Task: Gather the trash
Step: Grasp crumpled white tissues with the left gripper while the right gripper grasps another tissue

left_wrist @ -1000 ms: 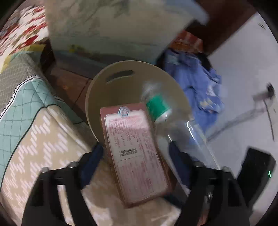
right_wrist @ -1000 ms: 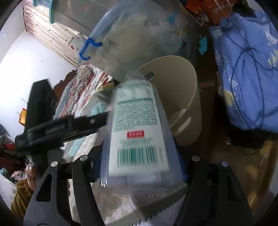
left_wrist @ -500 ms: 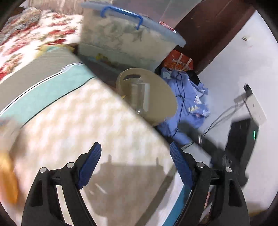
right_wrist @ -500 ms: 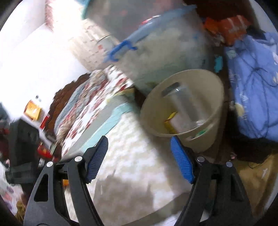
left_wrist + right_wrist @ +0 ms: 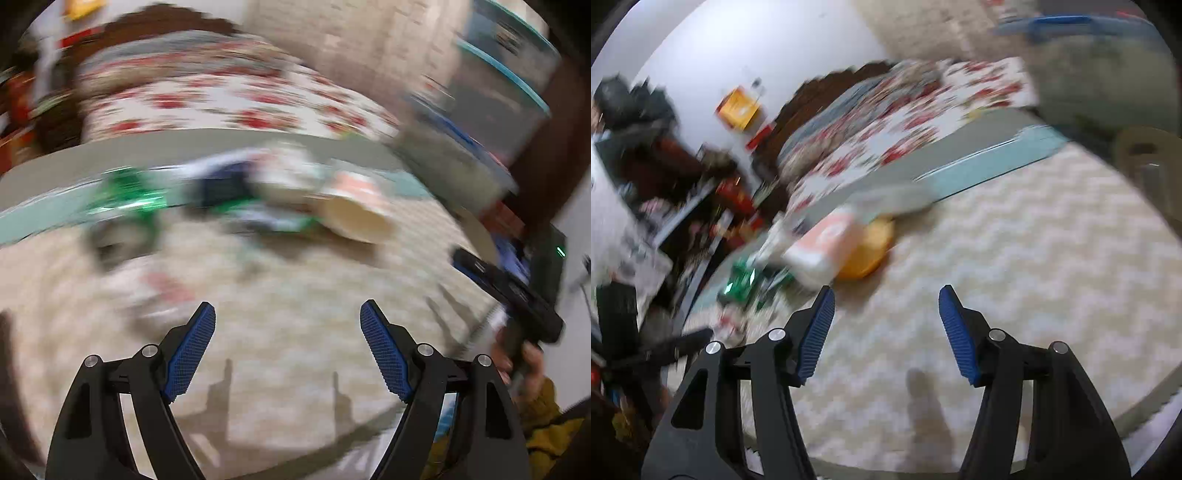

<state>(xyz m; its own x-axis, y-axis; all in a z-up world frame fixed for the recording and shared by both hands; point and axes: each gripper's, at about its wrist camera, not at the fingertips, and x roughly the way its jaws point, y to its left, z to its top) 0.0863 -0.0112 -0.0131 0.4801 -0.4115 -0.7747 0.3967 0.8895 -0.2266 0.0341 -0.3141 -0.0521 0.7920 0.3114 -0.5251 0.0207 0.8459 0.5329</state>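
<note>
Everything is motion-blurred. A pile of trash lies on the beige zigzag blanket point(image 5: 295, 369): a tipped paper cup point(image 5: 354, 216), a green wrapper point(image 5: 123, 195) and a dark blue packet point(image 5: 221, 188). My left gripper point(image 5: 286, 314) hangs open and empty over the blanket, short of the pile. In the right wrist view the pile shows as a pink-and-white cup point(image 5: 827, 243), a yellow round thing point(image 5: 871, 247) and the green wrapper point(image 5: 738, 284). My right gripper point(image 5: 886, 295) is just short of them, its jaws closing with nothing between. The beige trash bin point(image 5: 1148, 158) stands at the right edge.
A flowered quilt point(image 5: 229, 99) covers the far part of the bed. A clear storage box with a blue handle point(image 5: 1100, 55) stands beyond the bin. A hand point(image 5: 528, 362) holds the other gripper at right in the left wrist view. Cluttered shelves point(image 5: 683, 173) are at left.
A second ago the left gripper held a pink carton and the right a plastic bottle over the bin. Both were let go, and both grippers have swung away to the pile on the bed.
</note>
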